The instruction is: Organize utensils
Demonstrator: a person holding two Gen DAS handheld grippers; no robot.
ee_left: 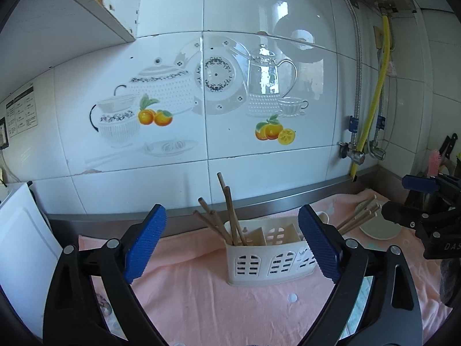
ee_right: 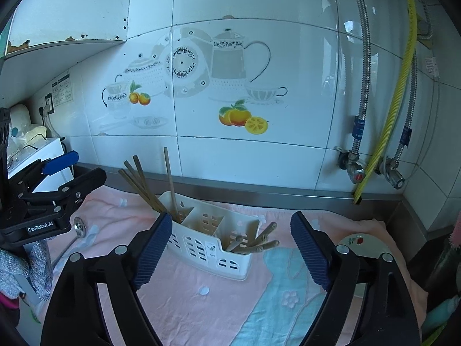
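A pink towel (ee_left: 201,288) covers the counter under both grippers. On it, ahead of the left gripper (ee_left: 232,243) and between its tips, stands a white plastic utensil holder (ee_left: 268,259) with three compartments; its long side runs left to right. The left gripper's jaws are spread wide with nothing in them. The right gripper (ee_right: 230,249) is wide apart too and grips nothing. Five wooden chopsticks (ee_left: 230,216) stand in the holder's left compartment, pointing up and leaning left. In the right wrist view about five more chopsticks (ee_right: 253,243) lie low in the right end compartment, tips pointing right. A small plate (ee_right: 364,243) sits right of the right gripper. The left gripper's body reads "GenRobot.AI" (ee_right: 40,226)
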